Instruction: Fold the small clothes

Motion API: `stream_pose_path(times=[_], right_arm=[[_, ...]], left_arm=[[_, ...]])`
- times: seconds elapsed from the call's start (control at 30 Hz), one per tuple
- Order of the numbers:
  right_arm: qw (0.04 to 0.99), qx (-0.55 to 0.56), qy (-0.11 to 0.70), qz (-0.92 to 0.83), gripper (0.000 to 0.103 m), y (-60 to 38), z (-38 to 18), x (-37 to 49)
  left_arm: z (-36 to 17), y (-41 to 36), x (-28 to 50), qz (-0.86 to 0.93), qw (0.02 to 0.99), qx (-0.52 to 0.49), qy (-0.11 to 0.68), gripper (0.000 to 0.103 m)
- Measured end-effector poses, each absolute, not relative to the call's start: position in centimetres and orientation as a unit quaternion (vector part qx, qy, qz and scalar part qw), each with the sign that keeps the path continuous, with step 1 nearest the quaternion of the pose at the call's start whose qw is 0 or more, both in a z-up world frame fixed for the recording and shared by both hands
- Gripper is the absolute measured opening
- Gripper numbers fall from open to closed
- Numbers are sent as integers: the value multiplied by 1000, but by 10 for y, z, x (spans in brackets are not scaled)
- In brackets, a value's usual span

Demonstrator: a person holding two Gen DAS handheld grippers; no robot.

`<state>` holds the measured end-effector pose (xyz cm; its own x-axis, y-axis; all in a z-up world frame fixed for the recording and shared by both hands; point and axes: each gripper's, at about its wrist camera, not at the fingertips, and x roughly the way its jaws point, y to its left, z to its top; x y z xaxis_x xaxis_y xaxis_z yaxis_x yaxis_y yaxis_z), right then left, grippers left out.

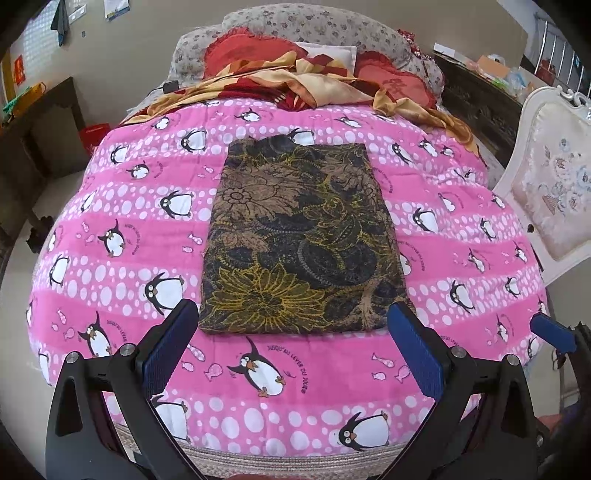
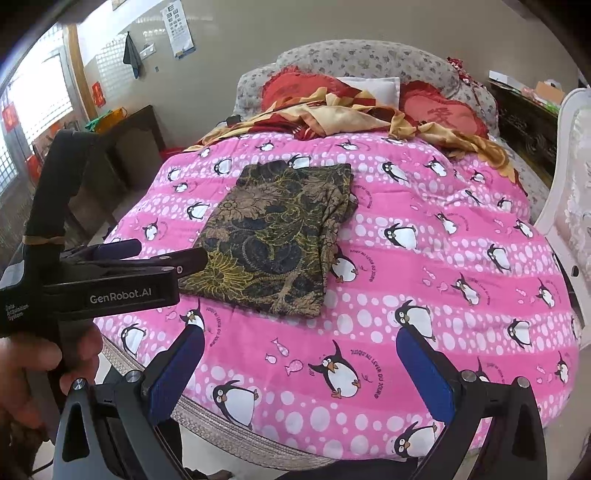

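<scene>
Folded garment laid flat on the bed, both grippers held clear of it.

The pink penguin quilt (image 1: 110, 206) is spread as a work surface; the dark floral garment (image 1: 301, 240) is laid mid-quilt as a tidy rectangle. The left gripper (image 1: 291, 354) and right gripper (image 2: 299, 373) are held back near the bed's edge, jaws spread, nothing pinched, so the fold appears finished.

wall poster (image 2: 178, 27) print too small to read, white chair (image 1: 550, 177) cut by frame edge

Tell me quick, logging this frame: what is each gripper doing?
Left gripper: open, holding nothing.
Right gripper: open, holding nothing, off the folded garment.
</scene>
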<state>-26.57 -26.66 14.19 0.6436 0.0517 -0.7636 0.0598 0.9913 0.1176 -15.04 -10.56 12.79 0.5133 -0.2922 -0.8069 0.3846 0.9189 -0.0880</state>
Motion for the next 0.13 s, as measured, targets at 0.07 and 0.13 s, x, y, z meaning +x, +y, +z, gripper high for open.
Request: stream_pose_path(times=[0.07, 0.13], right_arm=[[904, 65, 422, -4, 103, -267, 142, -266], [904, 65, 422, -6, 103, -268, 142, -266]], left_arm=[[129, -105, -152, -191, 871, 50, 451, 103], [131, -105, -154, -194, 873, 54, 444, 103]])
